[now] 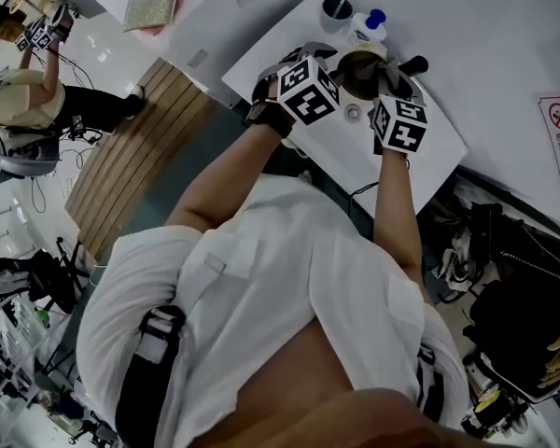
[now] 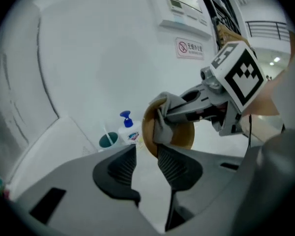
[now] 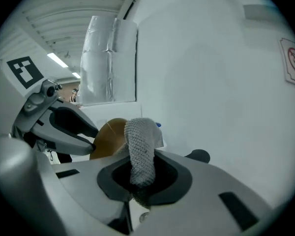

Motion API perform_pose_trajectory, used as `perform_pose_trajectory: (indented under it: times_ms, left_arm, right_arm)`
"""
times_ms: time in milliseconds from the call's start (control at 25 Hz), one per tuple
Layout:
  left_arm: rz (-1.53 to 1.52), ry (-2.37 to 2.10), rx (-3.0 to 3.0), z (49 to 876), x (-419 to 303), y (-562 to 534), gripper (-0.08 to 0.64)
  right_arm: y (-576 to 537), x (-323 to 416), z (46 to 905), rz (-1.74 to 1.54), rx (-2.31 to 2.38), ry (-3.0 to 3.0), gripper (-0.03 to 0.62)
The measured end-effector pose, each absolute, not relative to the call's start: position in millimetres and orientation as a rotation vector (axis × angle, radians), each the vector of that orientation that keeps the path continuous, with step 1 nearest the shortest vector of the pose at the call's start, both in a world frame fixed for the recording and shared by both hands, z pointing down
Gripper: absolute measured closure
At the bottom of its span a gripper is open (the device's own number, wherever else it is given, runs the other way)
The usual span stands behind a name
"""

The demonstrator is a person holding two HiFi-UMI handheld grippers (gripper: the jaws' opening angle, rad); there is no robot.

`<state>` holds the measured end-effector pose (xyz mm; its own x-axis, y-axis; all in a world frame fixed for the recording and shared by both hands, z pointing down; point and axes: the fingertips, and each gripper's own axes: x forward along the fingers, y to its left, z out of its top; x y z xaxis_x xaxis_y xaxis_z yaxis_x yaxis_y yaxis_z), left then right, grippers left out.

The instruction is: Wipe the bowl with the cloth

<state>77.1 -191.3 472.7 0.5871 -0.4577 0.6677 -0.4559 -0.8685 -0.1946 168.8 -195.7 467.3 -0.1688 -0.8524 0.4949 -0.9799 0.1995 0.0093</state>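
Fingers (image 3: pixel 167 178) of the right gripper (image 3: pixel 140 175) pinch knobbly grey cloth (image 3: pixel 140 141) by the round bowl (image 3: pixel 105 139); left gripper's (image 2: pixel 147 154) ribbed ones spread.

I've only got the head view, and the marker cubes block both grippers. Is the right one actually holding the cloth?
Observer: Yes. The right gripper is shut on the grey cloth.
Operator: And the left one?
Observer: The left gripper has its jaws apart and isn't clamping anything.
Operator: Where's the cloth against the bowl?
Observer: It's draped over the rim of the brown bowl, just beyond the left jaws.
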Motion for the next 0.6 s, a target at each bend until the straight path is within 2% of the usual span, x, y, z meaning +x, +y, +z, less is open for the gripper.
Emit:
perform_pose_trajectory:
  times_ms: [320,600]
  left_arm:
    - [-1.283,0.766,-2.779,483,83,-190,0.463]
    - [-1.459,0.560,-2.646,483,79,-183,0.456]
  right_arm:
    - [-191,155,471,0.477,1.677,-2.141,0.540]
    - [-189,146,479,0.374,1.512,-2.102,0.517]
